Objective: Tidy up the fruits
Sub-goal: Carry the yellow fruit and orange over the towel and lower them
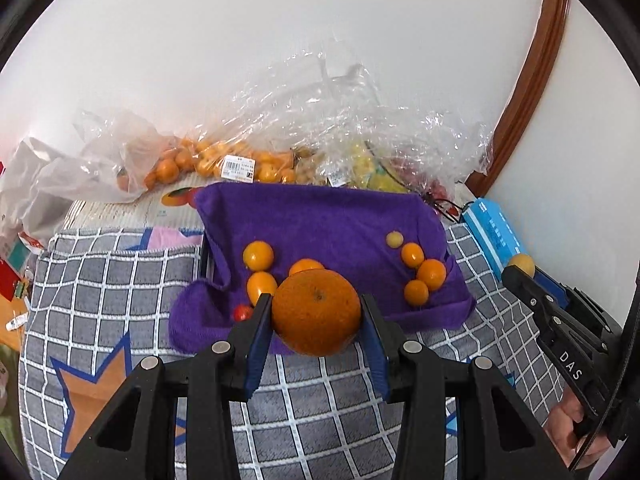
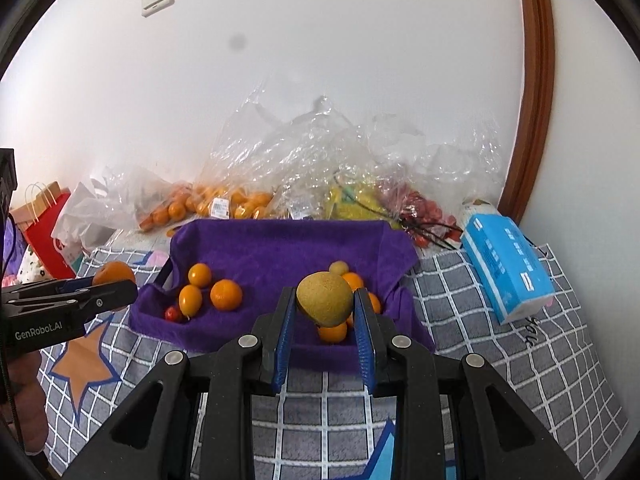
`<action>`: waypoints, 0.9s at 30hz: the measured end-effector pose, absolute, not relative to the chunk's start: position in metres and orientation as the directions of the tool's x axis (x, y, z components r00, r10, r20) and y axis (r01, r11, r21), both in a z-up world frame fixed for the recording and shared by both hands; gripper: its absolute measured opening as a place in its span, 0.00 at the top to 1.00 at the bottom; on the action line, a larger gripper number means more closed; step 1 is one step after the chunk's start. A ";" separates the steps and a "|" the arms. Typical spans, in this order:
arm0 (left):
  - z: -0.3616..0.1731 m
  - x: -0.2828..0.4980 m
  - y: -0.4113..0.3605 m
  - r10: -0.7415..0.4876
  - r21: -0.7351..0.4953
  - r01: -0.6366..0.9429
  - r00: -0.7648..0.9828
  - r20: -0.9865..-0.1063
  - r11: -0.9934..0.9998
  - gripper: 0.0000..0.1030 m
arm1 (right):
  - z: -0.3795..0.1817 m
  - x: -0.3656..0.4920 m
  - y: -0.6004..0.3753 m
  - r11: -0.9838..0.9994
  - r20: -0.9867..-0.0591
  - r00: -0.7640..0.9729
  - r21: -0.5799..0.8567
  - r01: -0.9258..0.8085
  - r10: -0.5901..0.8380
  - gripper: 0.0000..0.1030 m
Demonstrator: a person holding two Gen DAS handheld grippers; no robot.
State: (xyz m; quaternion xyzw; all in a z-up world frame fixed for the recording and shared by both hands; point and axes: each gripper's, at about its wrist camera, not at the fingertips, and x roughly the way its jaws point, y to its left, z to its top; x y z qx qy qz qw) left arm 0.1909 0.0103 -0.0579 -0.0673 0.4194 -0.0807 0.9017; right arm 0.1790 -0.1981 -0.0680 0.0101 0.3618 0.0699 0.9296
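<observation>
My left gripper is shut on a large orange, held above the front edge of a purple towel. My right gripper is shut on a yellow-brown pear, held over the towel's right front part. On the towel, small oranges lie in a left group with a small red fruit, and in a right group. The right gripper also shows in the left wrist view; the left one shows in the right wrist view.
Clear plastic bags with oranges and yellow and red fruit lie against the wall behind the towel. A blue tissue pack lies at the right. A grey checked cloth covers the surface. Bags stand at the left.
</observation>
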 end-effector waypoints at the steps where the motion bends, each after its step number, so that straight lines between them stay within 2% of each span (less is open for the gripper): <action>1: -0.057 0.194 0.011 -0.200 -0.188 0.088 0.636 -0.746 0.978 0.61 | -0.067 0.183 -0.198 0.990 -0.671 0.729 0.067 -0.123 0.136 0.72; 13: -0.055 0.226 0.030 -0.157 -0.173 0.040 0.644 -0.748 0.984 0.61 | -0.073 0.221 -0.202 0.988 -0.659 0.737 0.083 -0.128 0.151 0.72; 27: -0.072 0.270 0.039 -0.146 -0.177 0.012 0.625 -0.767 0.984 0.61 | -0.104 0.265 -0.194 0.985 -0.694 0.700 0.095 -0.144 0.169 0.72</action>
